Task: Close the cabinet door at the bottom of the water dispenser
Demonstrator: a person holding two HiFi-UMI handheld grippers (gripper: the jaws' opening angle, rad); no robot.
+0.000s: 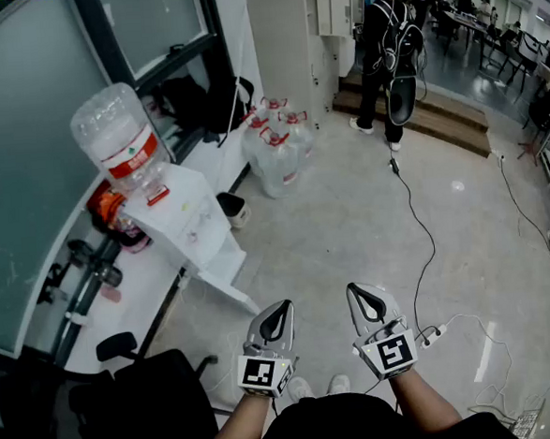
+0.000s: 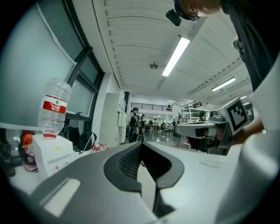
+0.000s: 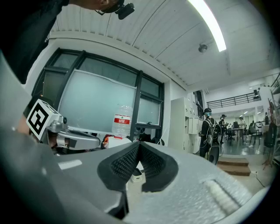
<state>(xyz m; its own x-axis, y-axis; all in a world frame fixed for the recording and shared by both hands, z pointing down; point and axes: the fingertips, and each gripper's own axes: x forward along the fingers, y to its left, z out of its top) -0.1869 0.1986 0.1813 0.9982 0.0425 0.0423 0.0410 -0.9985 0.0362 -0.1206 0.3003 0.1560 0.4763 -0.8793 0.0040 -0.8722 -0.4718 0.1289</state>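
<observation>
Cabinet door [image 1: 225, 281] ajar on water dispenser [image 1: 185, 215], left hand-held gripper [image 1: 285, 306] well apart.

Bottle [image 1: 119, 131] atop dispenser [image 1: 196, 231], jugs [image 1: 278, 150] seemingly behind

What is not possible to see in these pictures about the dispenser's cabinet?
- Cabinet inside: head view, hidden by the dispenser body and its open door.
- Door: left gripper view, covered by the left gripper; right gripper view, covered by the right gripper.
- Bottle label print: too small in every view.
</observation>
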